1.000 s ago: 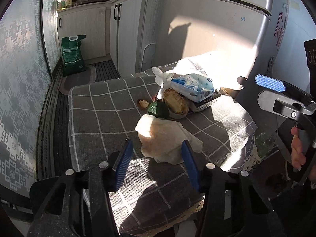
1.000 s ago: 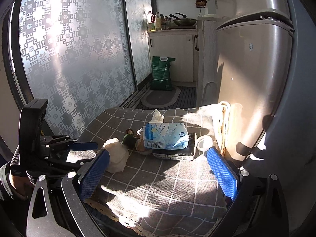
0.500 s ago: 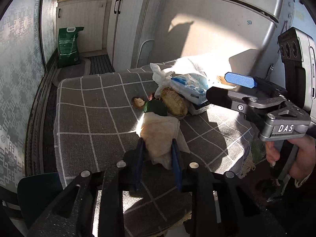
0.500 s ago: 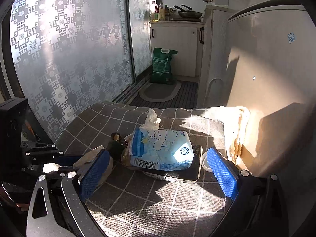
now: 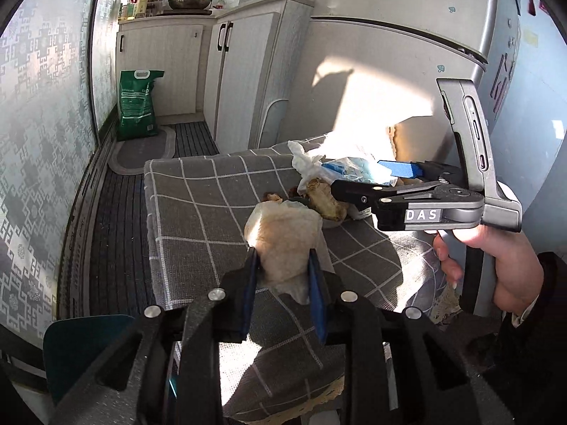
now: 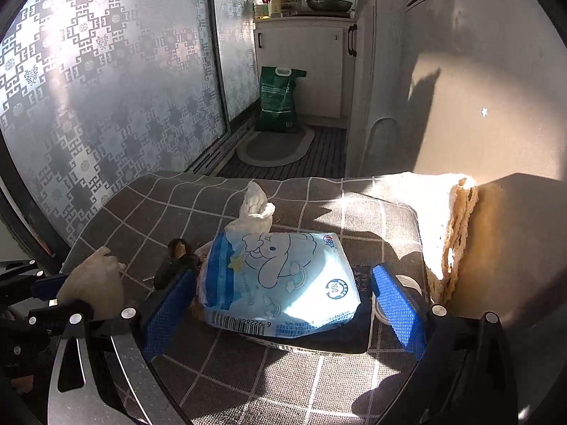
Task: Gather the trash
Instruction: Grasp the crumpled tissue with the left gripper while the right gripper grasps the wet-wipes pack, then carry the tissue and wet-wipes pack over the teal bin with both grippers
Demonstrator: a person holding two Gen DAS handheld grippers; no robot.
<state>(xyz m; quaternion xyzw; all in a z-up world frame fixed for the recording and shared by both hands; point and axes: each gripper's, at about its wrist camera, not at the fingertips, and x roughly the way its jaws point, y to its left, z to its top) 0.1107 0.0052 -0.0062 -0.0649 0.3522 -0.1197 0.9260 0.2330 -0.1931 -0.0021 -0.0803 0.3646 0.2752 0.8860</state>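
Clamping the crumpled paper napkin (image 5: 283, 244) at the near edge of the tabletop (image 5: 198, 212), the left tongs (image 5: 283, 279) have just closed on this one piece, not yet binned. Farther back, food scraps (image 5: 324, 200) remain, and the right tongs (image 6: 280, 304) gape wide around the tissue pack (image 6: 280, 279), gripping nothing.

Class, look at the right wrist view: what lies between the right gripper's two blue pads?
The blue tissue pack, resting on a dark tray, lies between the open right gripper pads, untouched.
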